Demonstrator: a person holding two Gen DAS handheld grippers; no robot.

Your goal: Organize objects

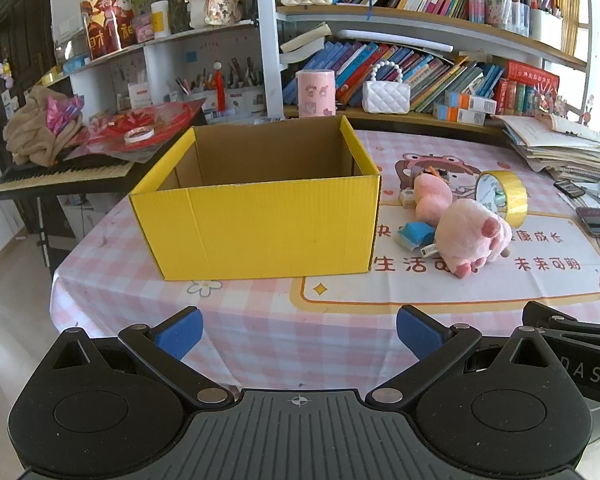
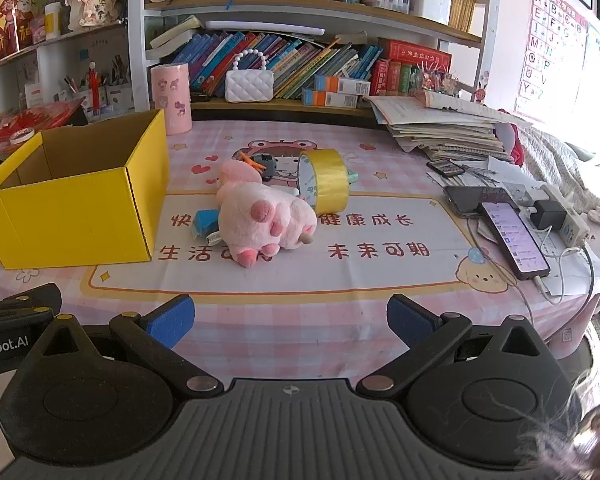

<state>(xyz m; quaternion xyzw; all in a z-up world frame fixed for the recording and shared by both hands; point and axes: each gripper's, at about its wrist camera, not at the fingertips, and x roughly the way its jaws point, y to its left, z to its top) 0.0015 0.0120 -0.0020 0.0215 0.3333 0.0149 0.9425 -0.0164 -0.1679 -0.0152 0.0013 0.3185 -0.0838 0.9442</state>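
Observation:
An empty yellow cardboard box (image 1: 260, 224) (image 2: 76, 216) stands on the pink checked tablecloth. To its right lies a pink plush paw toy (image 1: 468, 236) (image 2: 264, 216), with a yellow tape roll (image 1: 504, 196) (image 2: 328, 184) standing on edge behind it. A small blue item (image 1: 414, 234) (image 2: 204, 220) lies beside the plush, and small trinkets (image 2: 260, 162) sit farther back. My left gripper (image 1: 299, 334) is open near the table's front edge, in front of the box, holding nothing. My right gripper (image 2: 291, 320) is open too, in front of the plush, holding nothing.
Phones (image 2: 514, 238), a power strip (image 2: 560, 216) and cables lie at the table's right side. A stack of papers (image 2: 444, 128) sits at the back right. A pink cylinder (image 2: 171, 98) and a white handbag (image 2: 249, 84) stand before the bookshelf. A keyboard (image 1: 60, 174) is left of the table.

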